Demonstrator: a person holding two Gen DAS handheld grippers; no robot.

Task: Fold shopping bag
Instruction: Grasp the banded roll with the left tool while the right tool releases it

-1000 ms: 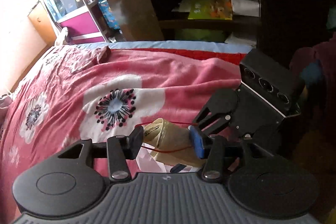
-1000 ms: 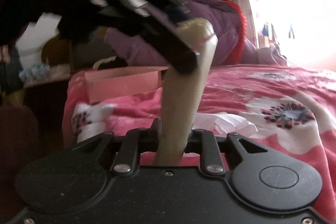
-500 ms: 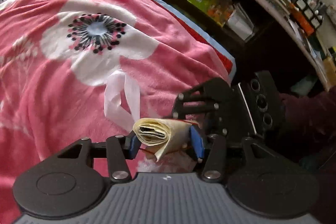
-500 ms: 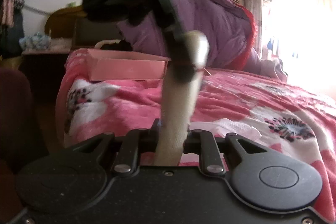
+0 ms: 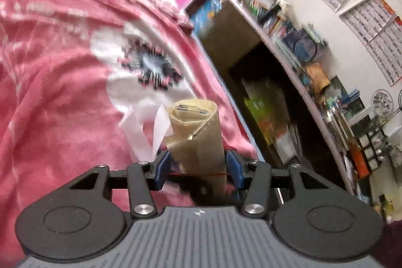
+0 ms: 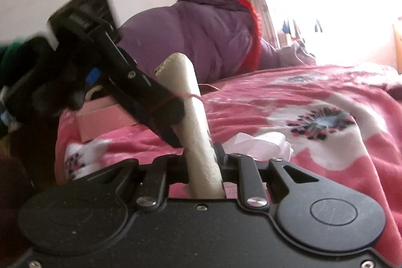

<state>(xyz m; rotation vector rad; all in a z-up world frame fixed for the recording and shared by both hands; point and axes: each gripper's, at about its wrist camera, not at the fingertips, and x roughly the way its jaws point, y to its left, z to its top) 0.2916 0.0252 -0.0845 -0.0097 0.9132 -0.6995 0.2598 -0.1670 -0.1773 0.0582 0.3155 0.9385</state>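
The shopping bag is a tight beige roll, held above the pink bed. My right gripper is shut on its lower end, so the roll stands up, leaning slightly left. My left gripper is open around the roll's middle, with its blue pads close on either side. A thin red band stretches straight across between those fingers. In the right wrist view the red band circles the roll and crosses one black finger of the left gripper.
The pink flowered bedspread lies below, with a crumpled white plastic bag just behind the roll. A pink box and a purple quilt pile sit farther back. A cluttered desk with shelves borders the bed.
My left gripper has swung round and slid down the roll, which now stands upright between its fingers. The red band sits lower on the roll. The right gripper's grip is unchanged.
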